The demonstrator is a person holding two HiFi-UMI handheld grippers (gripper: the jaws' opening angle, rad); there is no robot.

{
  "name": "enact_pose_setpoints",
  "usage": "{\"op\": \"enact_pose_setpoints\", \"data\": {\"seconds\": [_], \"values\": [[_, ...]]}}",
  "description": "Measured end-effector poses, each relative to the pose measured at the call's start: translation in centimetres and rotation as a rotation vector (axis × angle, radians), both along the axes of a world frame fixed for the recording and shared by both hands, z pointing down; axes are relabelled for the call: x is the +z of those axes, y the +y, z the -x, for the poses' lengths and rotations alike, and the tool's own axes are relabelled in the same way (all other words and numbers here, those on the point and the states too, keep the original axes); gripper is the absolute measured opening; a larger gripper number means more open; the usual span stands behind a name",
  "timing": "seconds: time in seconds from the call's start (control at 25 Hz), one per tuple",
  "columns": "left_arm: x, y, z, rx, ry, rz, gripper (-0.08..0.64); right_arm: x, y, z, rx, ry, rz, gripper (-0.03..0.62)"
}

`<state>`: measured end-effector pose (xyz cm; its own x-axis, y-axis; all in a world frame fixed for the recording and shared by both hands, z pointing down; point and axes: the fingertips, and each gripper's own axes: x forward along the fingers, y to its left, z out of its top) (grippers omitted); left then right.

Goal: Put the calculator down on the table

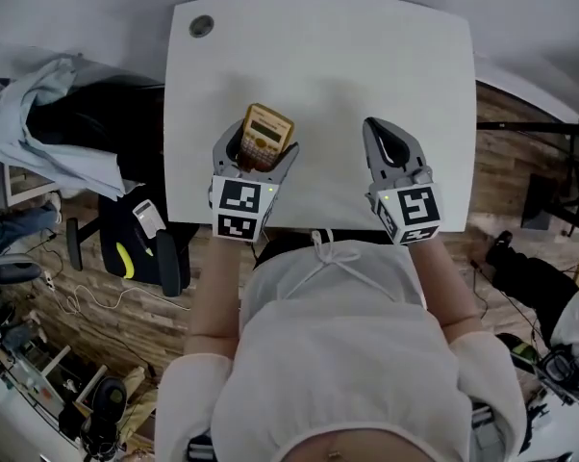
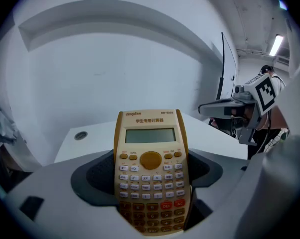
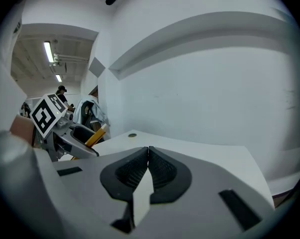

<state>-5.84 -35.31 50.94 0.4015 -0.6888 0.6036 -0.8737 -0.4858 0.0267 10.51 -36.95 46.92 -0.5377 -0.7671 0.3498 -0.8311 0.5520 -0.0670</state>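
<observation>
A yellow scientific calculator (image 1: 264, 135) (image 2: 151, 173) stands upright between the jaws of my left gripper (image 1: 259, 148) (image 2: 151, 178), which is shut on its lower half, above the near part of the white table (image 1: 318, 56). Its screen and keys face the left gripper's camera. My right gripper (image 1: 383, 139) (image 3: 148, 156) hovers to the right of it over the table, jaws shut with nothing between them. In the right gripper view the calculator (image 3: 96, 133) shows as a yellow edge in the left gripper (image 3: 73, 138).
A round cable grommet (image 1: 201, 26) sits in the table's far left corner. A black chair with a pale garment (image 1: 49, 123) stands left of the table. Bags and cables lie on the wooden floor on both sides. A white wall lies beyond the table.
</observation>
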Motion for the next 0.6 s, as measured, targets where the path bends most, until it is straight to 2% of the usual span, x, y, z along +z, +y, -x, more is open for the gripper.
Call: {"op": "enact_pose_setpoints", "data": {"seconds": [0.4, 0.6], "values": [[8.0, -3.2, -1.8, -0.011, -0.035, 0.183, 0.411, 5.0, -3.8, -1.0, -0.013, -0.043, 0.102, 0.005], [10.6, -4.2, -2.2, -0.029, -0.083, 0.238, 0.413, 6.3, -4.9, -0.6, -0.048, -0.034, 0.113, 0.005]]}}
